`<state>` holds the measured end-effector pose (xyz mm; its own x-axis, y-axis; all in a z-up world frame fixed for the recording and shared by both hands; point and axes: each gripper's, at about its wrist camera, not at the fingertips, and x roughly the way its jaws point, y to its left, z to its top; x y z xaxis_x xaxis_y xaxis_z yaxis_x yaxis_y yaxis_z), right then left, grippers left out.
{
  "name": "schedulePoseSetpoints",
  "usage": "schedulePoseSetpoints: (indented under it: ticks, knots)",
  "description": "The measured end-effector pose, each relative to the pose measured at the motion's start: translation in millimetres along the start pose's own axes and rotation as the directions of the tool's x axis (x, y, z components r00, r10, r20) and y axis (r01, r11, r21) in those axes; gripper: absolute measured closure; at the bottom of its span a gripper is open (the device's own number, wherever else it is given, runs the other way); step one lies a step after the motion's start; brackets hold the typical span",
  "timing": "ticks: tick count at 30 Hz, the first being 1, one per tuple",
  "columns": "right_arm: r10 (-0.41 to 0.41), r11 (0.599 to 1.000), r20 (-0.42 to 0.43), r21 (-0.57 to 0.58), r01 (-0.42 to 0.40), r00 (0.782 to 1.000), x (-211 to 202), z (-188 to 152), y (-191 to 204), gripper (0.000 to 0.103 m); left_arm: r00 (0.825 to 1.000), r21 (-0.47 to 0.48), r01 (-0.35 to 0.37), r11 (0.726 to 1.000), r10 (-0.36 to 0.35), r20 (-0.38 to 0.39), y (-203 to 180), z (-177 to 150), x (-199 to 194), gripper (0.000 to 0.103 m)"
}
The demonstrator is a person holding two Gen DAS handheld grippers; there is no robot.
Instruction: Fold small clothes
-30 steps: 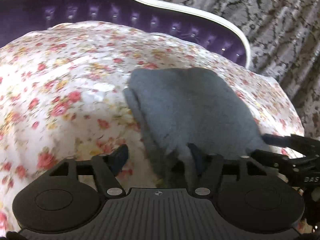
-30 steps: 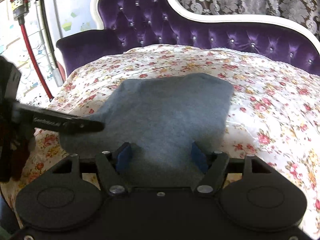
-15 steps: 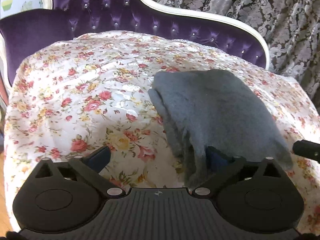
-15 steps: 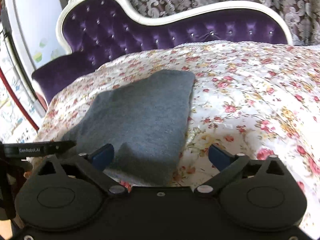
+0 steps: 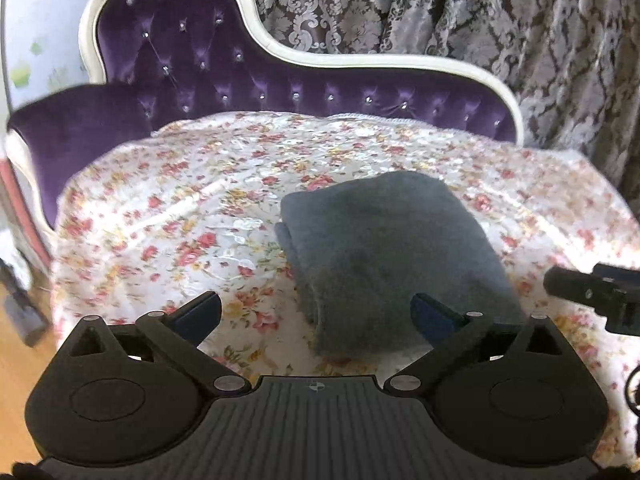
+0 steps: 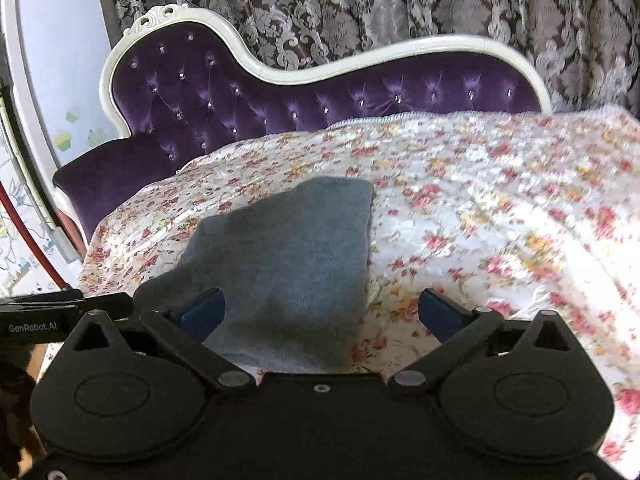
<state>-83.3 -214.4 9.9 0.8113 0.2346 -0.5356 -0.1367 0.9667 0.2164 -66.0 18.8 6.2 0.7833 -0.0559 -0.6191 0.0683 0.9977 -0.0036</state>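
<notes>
Now your left gripper [image 5: 316,314] hangs over the near side of the flowered cover [image 5: 168,216], its jaws spread wide and holding nothing. Folded into a compact block, the grey garment [image 5: 394,256] lies on that cover right of centre in the left wrist view, its near left corner falling between your blue fingertips [image 5: 198,312] without touching either. Layered edges show along its left side; the far edge runs straight, well short of the purple tufted backrest [image 5: 280,88].

Your right gripper [image 6: 320,312] is likewise wide open and empty. From the right wrist view the garment [image 6: 288,264] sits left of centre, its near edge reaching down to the gripper body, its right edge a clean line running away from you. The left blue fingertip [image 6: 202,312] overlaps the cloth in the picture; whether it touches cannot be told.

Bare cover stretches broadly to the garment's left in the left view and to its right [image 6: 500,220] in the right view. Each gripper shows at the other's margin: the right one [image 5: 596,292] near the cover's right side, the left one [image 6: 64,312] beside the garment's near left corner. Patterned curtains [image 6: 440,4] hang behind the sofa's white frame [image 6: 304,74].
</notes>
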Motion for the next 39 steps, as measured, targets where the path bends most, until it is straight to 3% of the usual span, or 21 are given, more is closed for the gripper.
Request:
schedulePoseSetpoints:
  ticks: [8,16,25,39]
  knots:
    - [-0.036,0.999,0.043,-0.028,0.038,0.998,-27.0,5.5,15.7,0.001,0.998,0.050,-0.049,0.998,0.046,0.043,-17.8,-3.0,-29.4,0.001]
    - [-0.124,0.990,0.101,-0.056,0.130,0.987,-50.0,0.5,27.8,0.001,0.999,0.019,-0.045,0.999,0.045,0.005,-18.9,-8.1,-41.5,0.001]
    - [-0.061,0.998,0.034,-0.031,0.062,0.998,-50.9,-7.1,30.4,0.001,0.999,-0.003,-0.022,1.000,0.022,-0.035,-21.2,-18.6,-43.7,0.001]
    - [-0.057,0.998,0.011,-0.003,0.057,0.998,-51.2,-10.6,31.8,0.001,0.997,-0.022,-0.012,1.000,0.011,-0.075,-22.2,-24.0,-38.9,0.001]
